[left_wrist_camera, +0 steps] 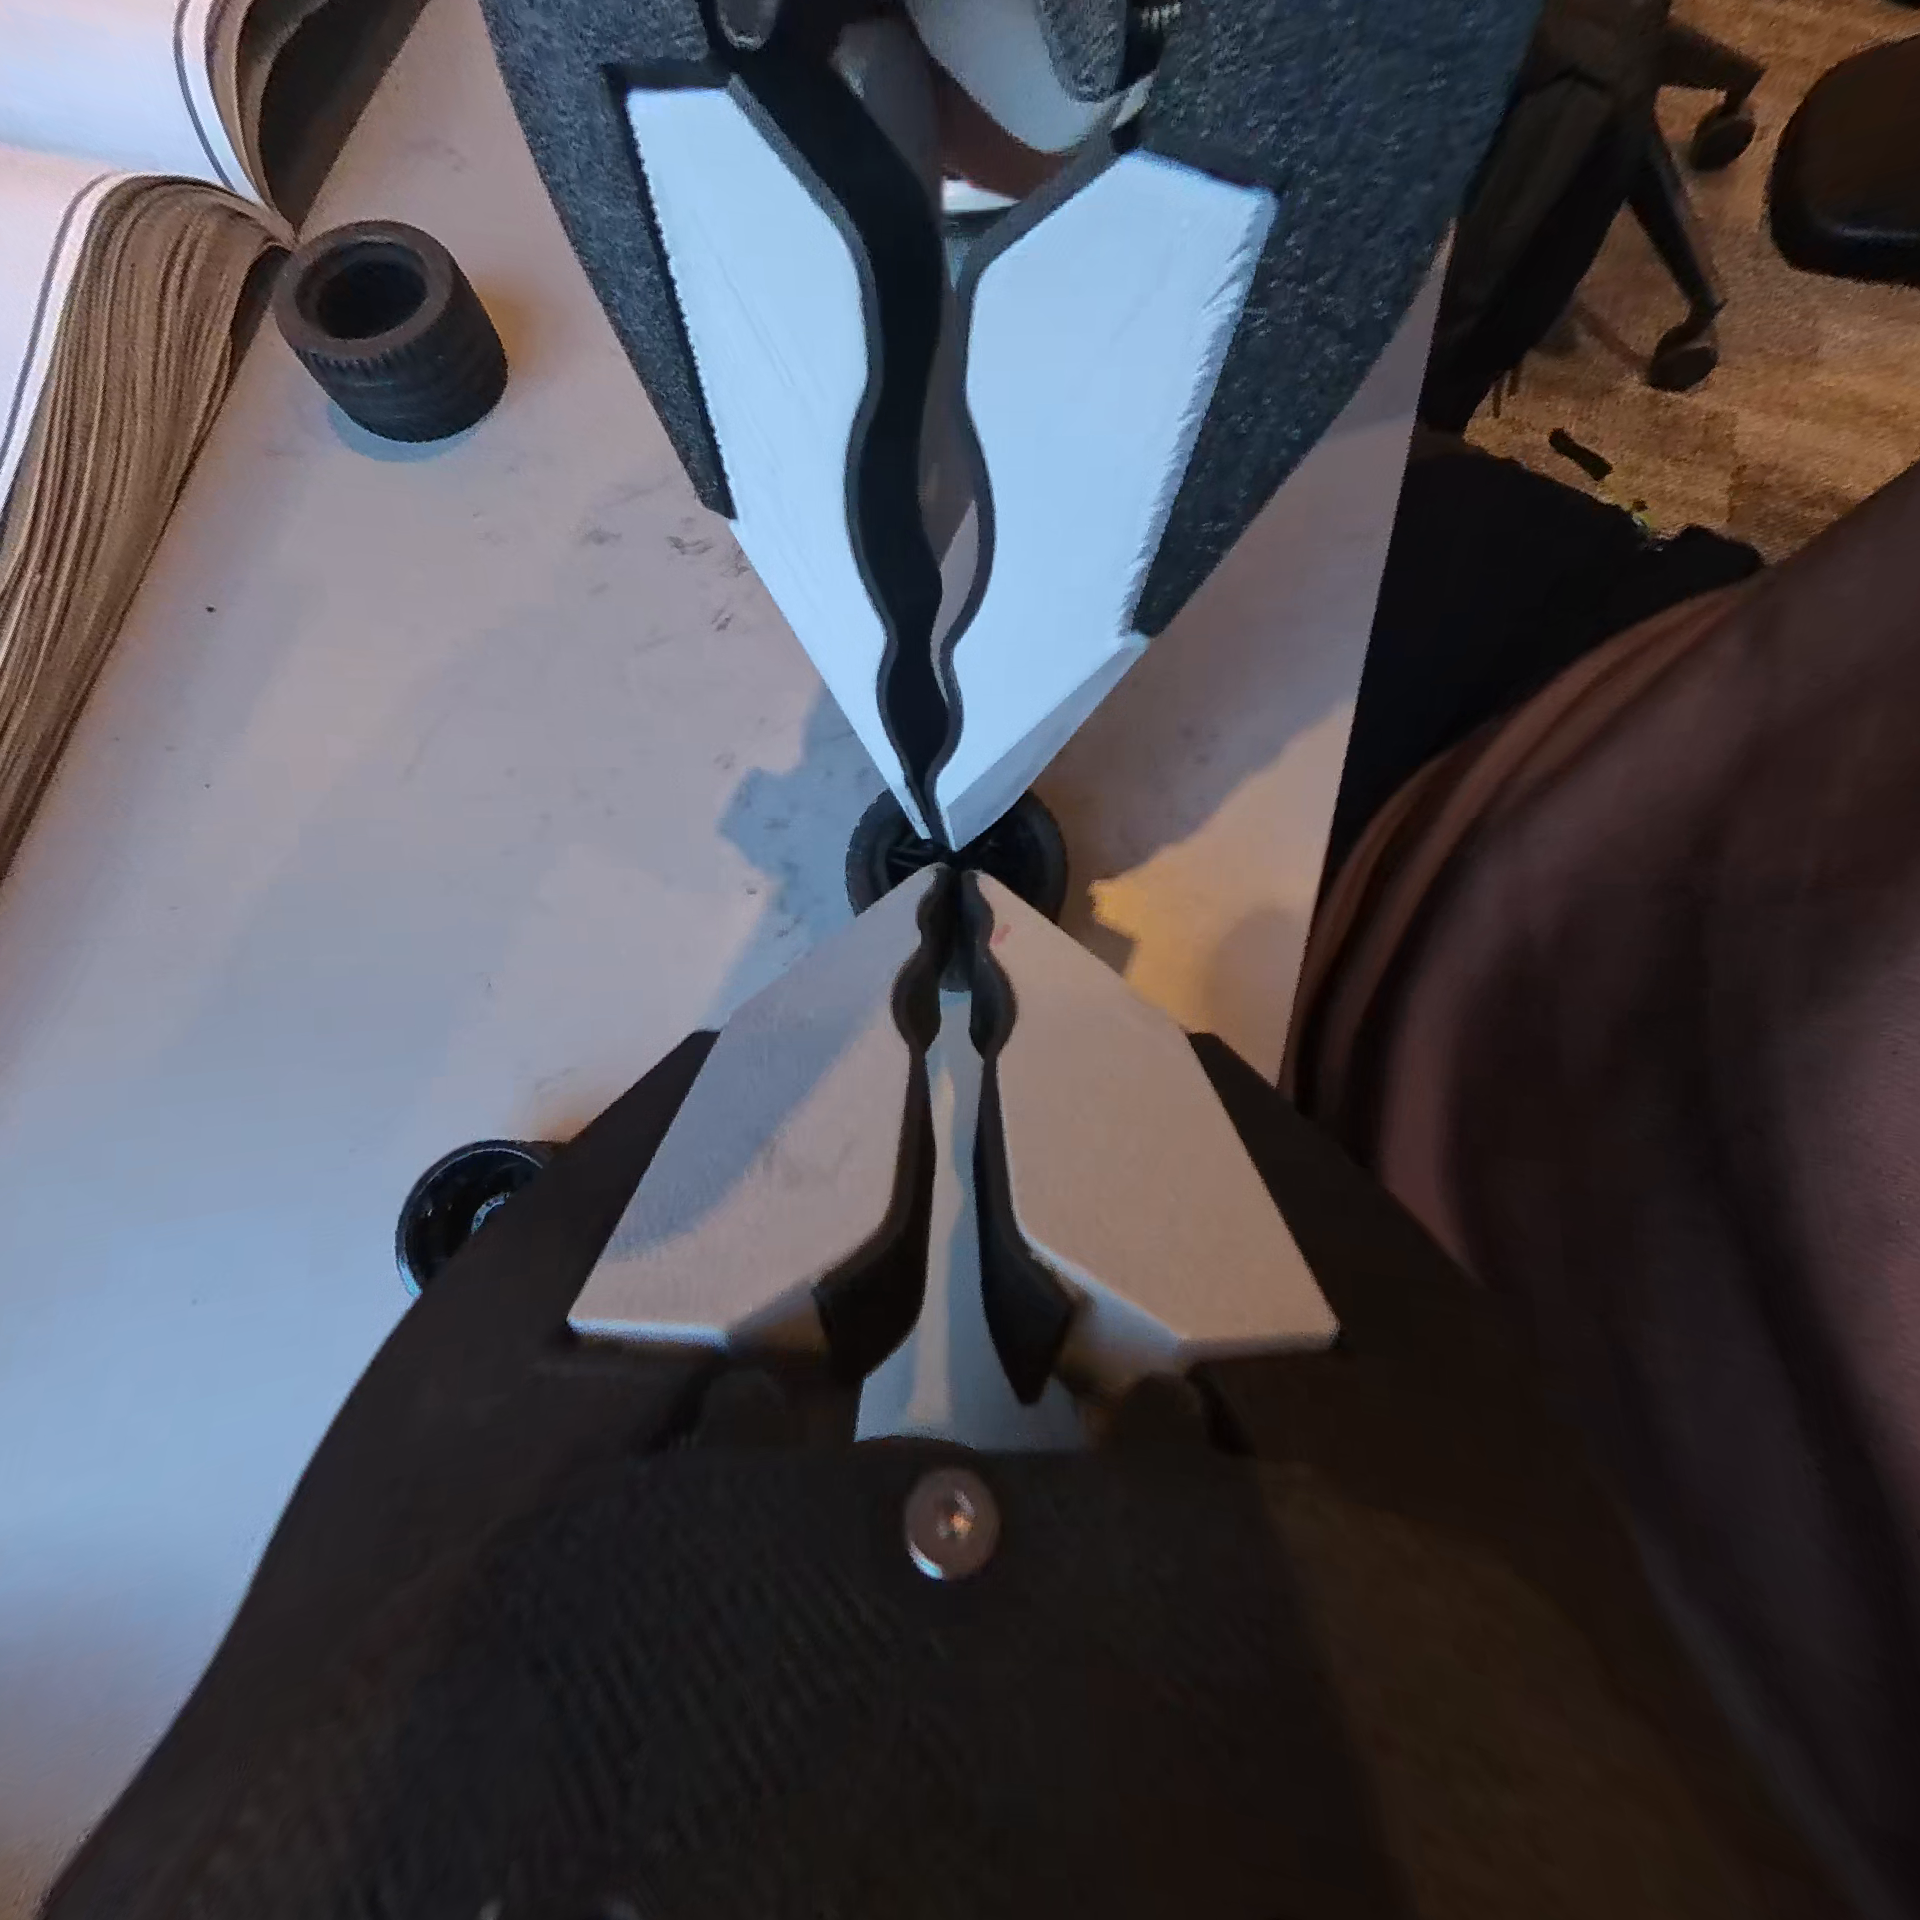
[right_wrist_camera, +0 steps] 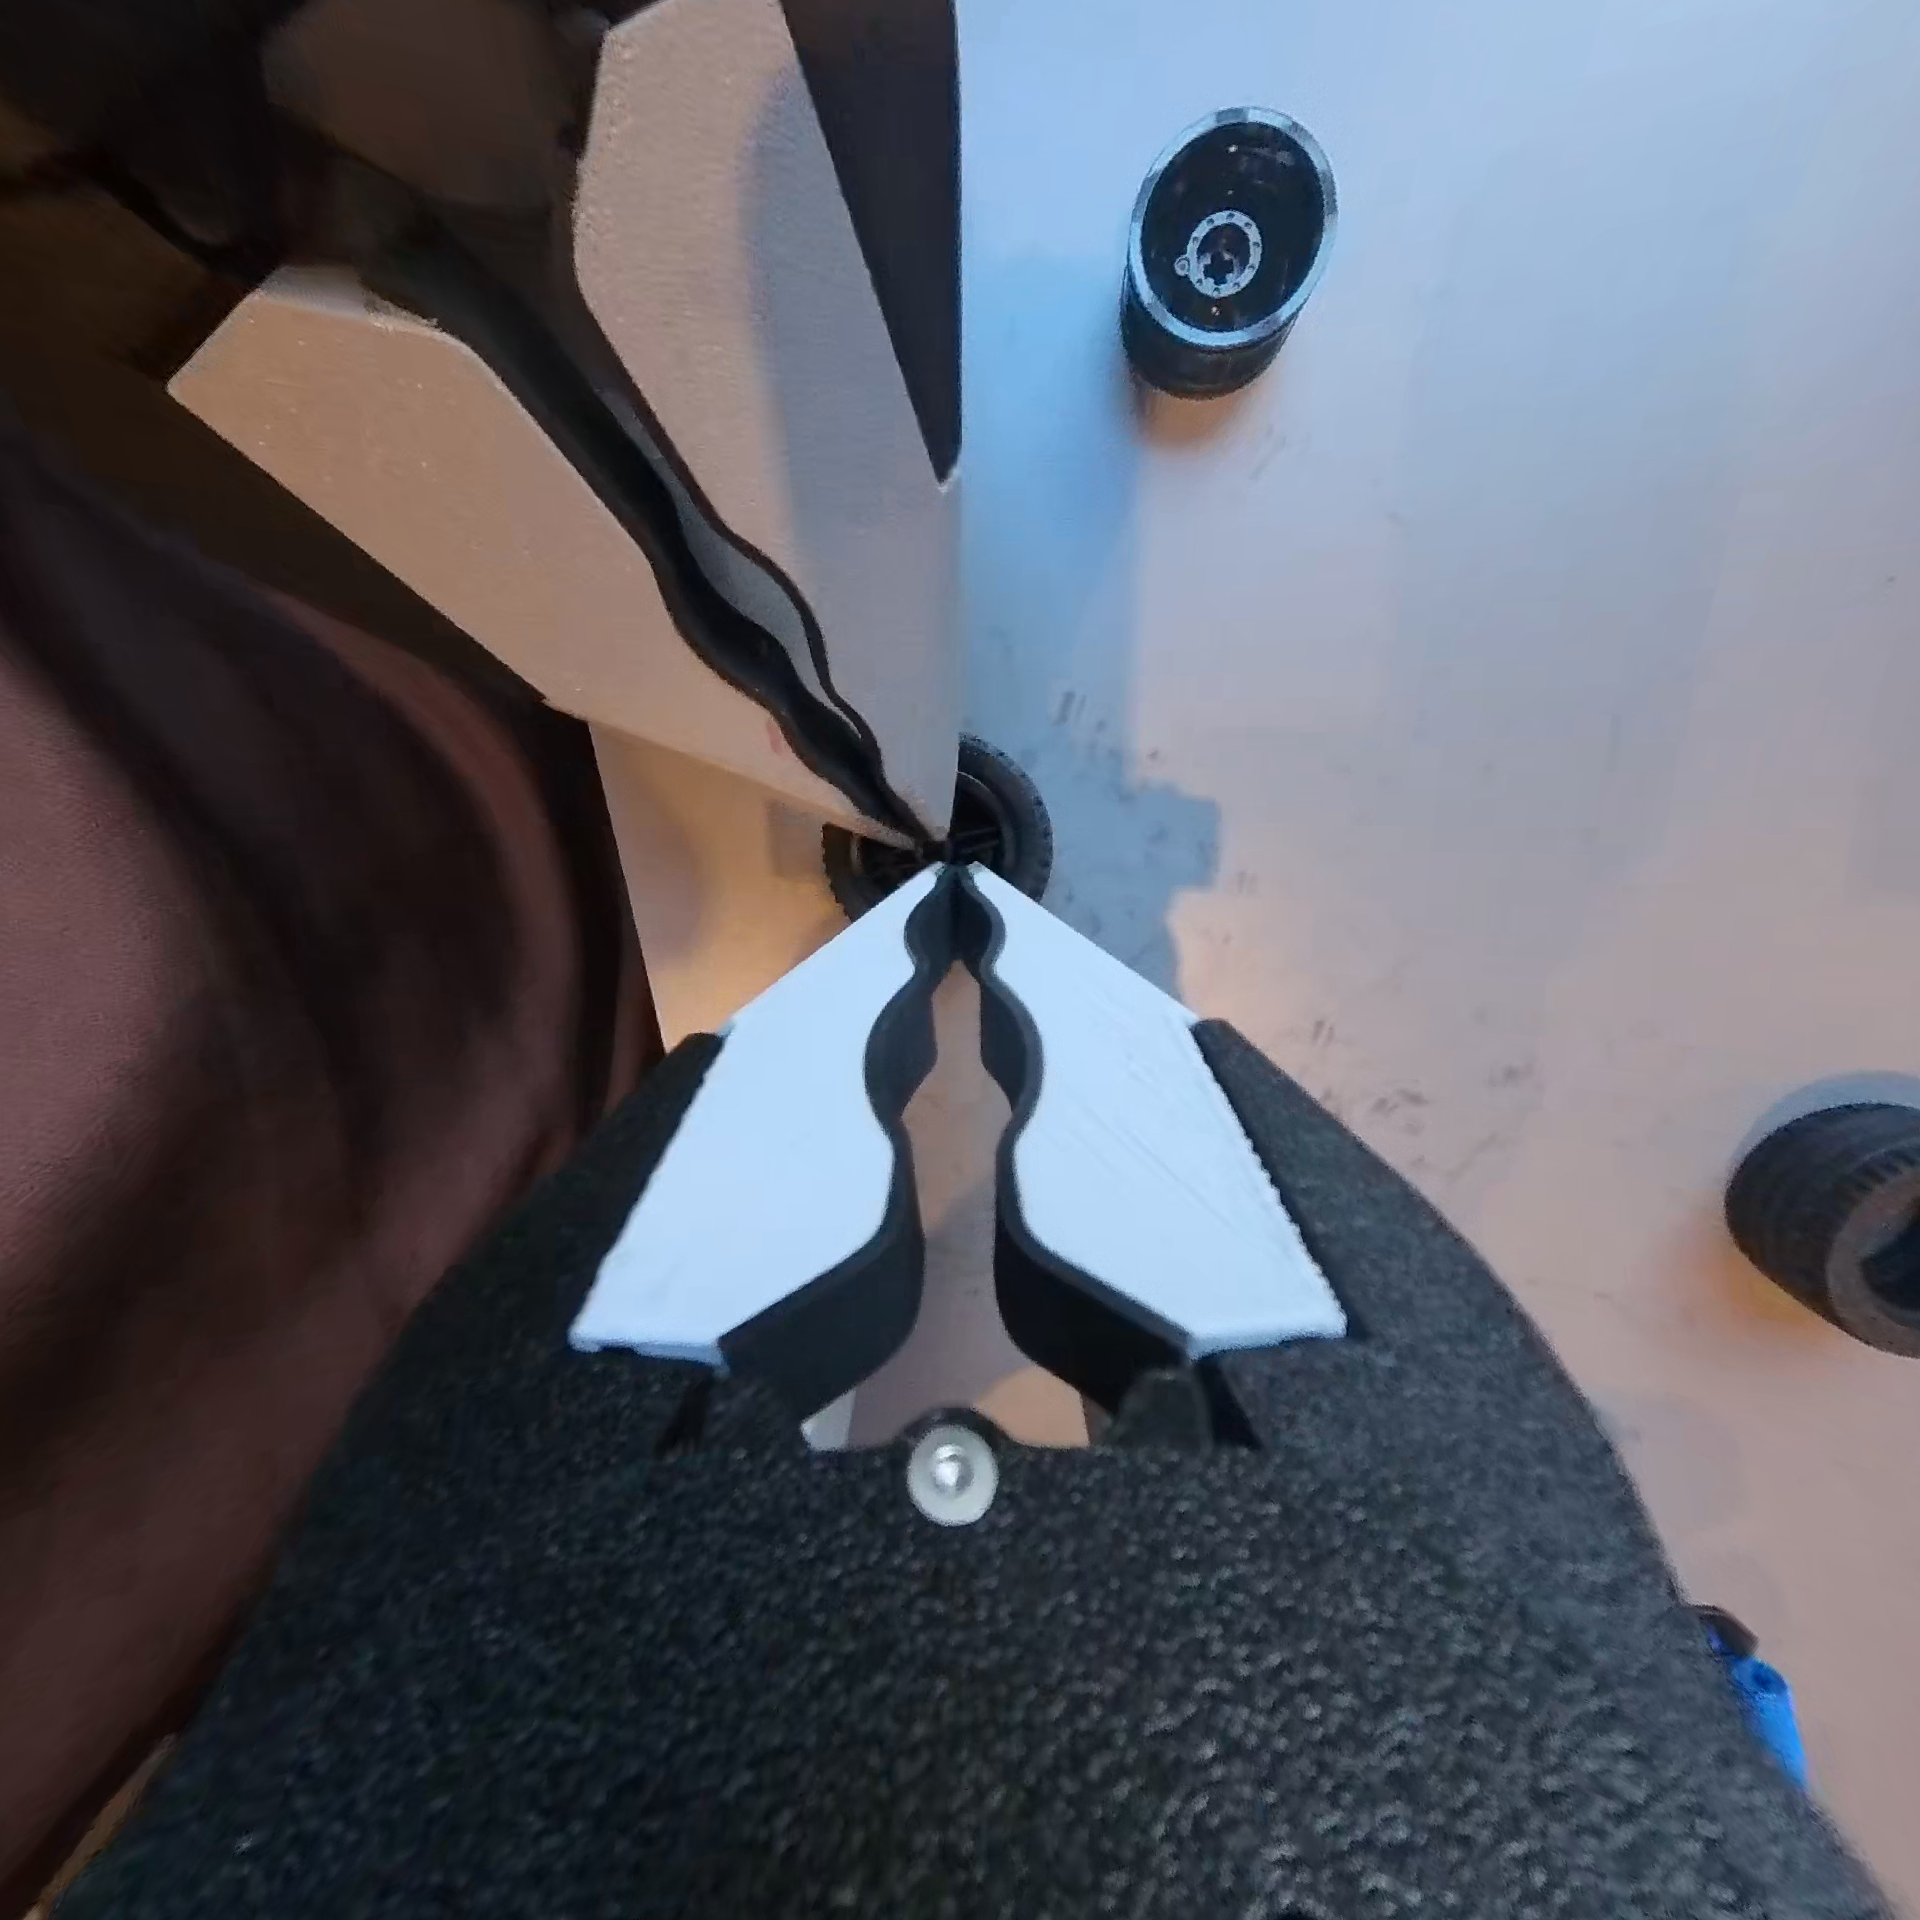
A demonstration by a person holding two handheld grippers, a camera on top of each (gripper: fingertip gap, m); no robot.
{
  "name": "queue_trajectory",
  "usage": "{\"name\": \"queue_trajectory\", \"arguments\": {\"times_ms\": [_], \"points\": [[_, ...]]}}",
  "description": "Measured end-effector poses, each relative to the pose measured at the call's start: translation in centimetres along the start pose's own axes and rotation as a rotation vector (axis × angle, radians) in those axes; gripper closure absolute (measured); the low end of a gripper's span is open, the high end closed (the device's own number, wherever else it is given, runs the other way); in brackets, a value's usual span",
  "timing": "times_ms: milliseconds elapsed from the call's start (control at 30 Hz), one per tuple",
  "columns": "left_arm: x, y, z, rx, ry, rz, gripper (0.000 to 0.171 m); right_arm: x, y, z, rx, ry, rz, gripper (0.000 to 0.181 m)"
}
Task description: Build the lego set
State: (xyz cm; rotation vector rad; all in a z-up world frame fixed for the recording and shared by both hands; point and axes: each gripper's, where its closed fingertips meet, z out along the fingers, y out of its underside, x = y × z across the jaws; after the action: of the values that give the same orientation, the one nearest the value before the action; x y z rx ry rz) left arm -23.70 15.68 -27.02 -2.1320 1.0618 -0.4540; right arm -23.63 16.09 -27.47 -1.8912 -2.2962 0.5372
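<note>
A small black wheel point(left_wrist_camera: 1027, 854) lies flat on the white table point(left_wrist_camera: 364, 831); it also shows in the right wrist view point(right_wrist_camera: 1006, 821). My left gripper point(left_wrist_camera: 948, 883) and my right gripper point(left_wrist_camera: 935, 831) are both shut and meet tip to tip right over the wheel's hub. In the right wrist view my right gripper point(right_wrist_camera: 954, 883) points up from below and the left gripper point(right_wrist_camera: 920, 826) comes in from the upper left. The tips hide the hub, so I cannot tell whether a small black part is pinched between them.
A loose black tyre point(left_wrist_camera: 390, 332) and another black wheel point(left_wrist_camera: 468, 1216) lie on the table; they also show in the right wrist view point(right_wrist_camera: 1829, 1226) point(right_wrist_camera: 1226, 249). An open instruction booklet point(left_wrist_camera: 104, 416) lies far left. A person's maroon clothing point(left_wrist_camera: 1610, 1039) is beside the table edge. My left and right fingertips are right by each other.
</note>
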Motion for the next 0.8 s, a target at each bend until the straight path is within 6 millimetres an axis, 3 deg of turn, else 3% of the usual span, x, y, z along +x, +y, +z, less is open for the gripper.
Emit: {"name": "queue_trajectory", "arguments": {"times_ms": [333,467,533,800], "points": [[0.1,-0.2,0.0,0.1,0.005,-0.048,0.171,0.0,0.1,0.0,-0.027,0.008,0.058,0.181],[-0.9,0.2,-1.4,0.057,-0.055,-0.004,0.171,0.1,0.1,0.0,0.041,0.04,0.107,0.181],[-0.3,0.5,-1.8,0.02,-0.032,0.007,0.166,0.1,0.1,-0.1,0.06,0.049,0.118,0.181],[-0.3,0.6,-0.9,-0.022,-0.076,-0.004,0.171,0.1,0.0,-0.1,0.118,0.066,0.13,0.181]]}}
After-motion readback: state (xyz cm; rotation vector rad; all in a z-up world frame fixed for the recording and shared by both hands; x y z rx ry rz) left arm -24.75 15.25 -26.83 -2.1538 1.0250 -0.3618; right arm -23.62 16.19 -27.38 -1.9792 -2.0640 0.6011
